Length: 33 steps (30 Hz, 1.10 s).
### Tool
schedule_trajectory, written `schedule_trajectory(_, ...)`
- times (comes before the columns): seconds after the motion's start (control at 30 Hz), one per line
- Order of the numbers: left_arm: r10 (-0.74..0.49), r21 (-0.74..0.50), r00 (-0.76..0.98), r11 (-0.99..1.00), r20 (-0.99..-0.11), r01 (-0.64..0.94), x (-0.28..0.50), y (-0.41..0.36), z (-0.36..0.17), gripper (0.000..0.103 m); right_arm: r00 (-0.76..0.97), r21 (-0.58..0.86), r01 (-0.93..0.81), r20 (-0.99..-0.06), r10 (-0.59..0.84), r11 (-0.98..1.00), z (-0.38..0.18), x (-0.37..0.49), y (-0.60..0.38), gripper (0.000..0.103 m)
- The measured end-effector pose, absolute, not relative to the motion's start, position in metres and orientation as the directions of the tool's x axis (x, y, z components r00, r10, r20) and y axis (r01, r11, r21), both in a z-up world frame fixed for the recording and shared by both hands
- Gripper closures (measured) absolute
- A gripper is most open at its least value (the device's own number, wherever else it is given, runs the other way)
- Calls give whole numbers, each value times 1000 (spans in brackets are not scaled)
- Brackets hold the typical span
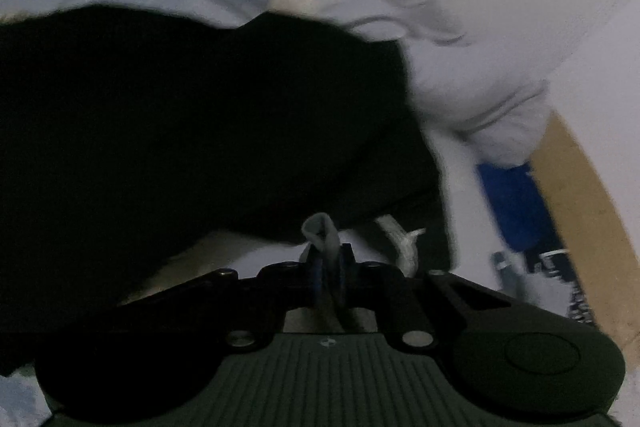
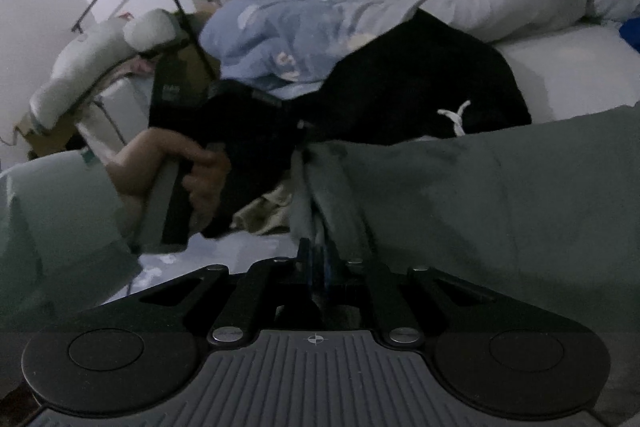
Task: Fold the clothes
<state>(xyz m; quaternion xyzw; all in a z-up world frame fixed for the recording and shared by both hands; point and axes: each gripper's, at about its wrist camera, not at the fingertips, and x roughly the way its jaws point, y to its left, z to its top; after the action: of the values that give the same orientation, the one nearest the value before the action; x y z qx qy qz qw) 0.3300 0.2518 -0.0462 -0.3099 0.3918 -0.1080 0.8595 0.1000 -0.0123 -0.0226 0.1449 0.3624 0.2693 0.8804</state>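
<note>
**Both grippers clamped on grey cloth over the bed**

Grey-green garment (image 2: 500, 211) fills the foreground, its bunched edge pinched in the closed right gripper (image 2: 318, 259). Opposite, a bare hand (image 2: 176, 167) in a pale sleeve grasps the left gripper (image 1: 328, 263), whose jaws are closed tight on a fold of the same grey fabric. Behind it lies a black garment (image 2: 420, 87) with a white drawstring (image 2: 454, 119) on the bed (image 2: 568, 67). No writing is readable.

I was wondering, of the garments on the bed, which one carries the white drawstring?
The black garment, lying beyond both grippers; its white drawstring shows at its near edge. The grey-green garment, pinched in the right gripper, shows no drawstring.
</note>
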Motion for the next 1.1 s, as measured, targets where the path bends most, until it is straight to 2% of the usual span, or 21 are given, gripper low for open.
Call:
schedule_trajectory(0.17,-510,-679,682,733,-524,26,339,201,-11,94,594,478,-358,-546,591,802,3,95,-46,98)
schedule_trajectory(0.27,-548,-682,663,727,-510,75,347,160,-6,94,619,454,-339,-552,559,824,18,87,-73,98)
schedule_trajectory(0.67,-556,-580,567,799,-608,160,372,13,6,94,656,457,-143,-620,430,878,12,86,-196,98)
schedule_trajectory(0.9,-562,-551,511,812,-650,192,399,-58,-9,94,668,444,-36,-656,352,895,4,93,-268,98)
schedule_trajectory(1.1,-523,-505,449,846,-724,170,425,-110,-44,94,638,431,20,-700,320,902,-22,110,-316,98)
